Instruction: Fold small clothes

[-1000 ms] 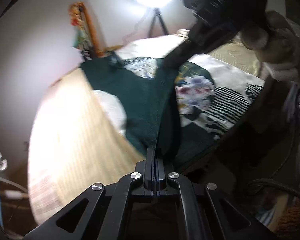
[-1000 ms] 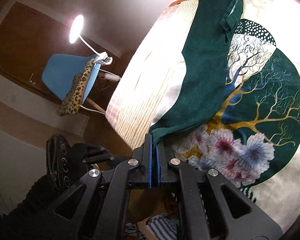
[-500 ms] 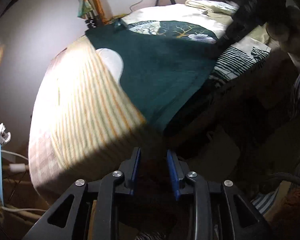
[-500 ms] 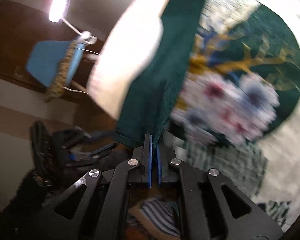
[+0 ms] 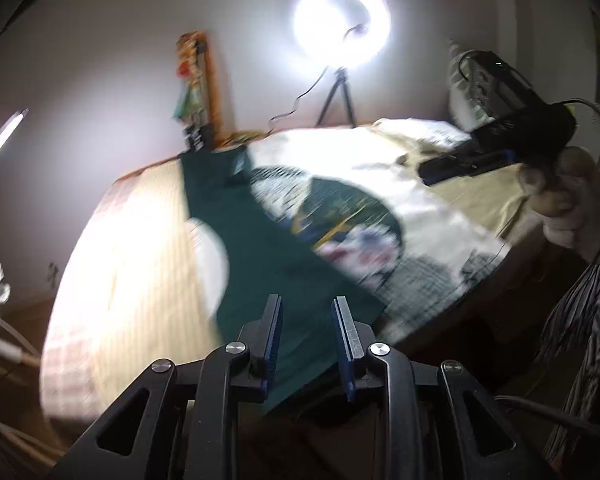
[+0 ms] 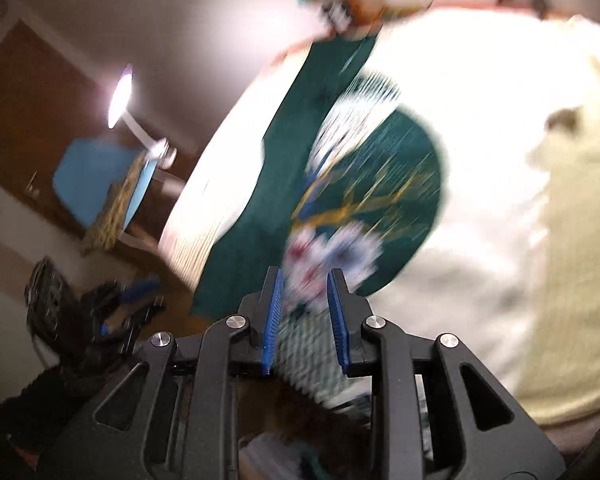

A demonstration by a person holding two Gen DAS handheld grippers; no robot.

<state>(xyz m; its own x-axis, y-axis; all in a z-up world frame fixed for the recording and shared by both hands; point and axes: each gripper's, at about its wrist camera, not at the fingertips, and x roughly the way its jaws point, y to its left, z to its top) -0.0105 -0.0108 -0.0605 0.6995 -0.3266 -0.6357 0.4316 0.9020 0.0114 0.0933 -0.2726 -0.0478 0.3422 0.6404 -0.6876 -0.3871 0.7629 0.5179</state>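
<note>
A dark green garment [image 5: 268,252] lies flat along the left side of the bed, its near end hanging over the bed's front edge. It also shows in the right wrist view [image 6: 284,160]. My left gripper [image 5: 306,308] is open and empty, just above the garment's near end. My right gripper [image 6: 302,284] is open and empty, above the bedspread's flower print to the right of the garment. In the left wrist view the right gripper [image 5: 496,148] is raised over the bed's right side. Both views are blurred.
The bedspread [image 5: 352,216] has a green circle with a tree and flowers. A ring light on a tripod [image 5: 342,24] stands behind the bed. A cream cloth [image 6: 572,216] lies on the bed's right. A blue chair [image 6: 100,176] and a lamp [image 6: 120,96] stand left.
The right gripper has opened and let go of the green garment, then risen. The left gripper opened earlier and has moved up over the garment's near end. The garment now lies flat.
</note>
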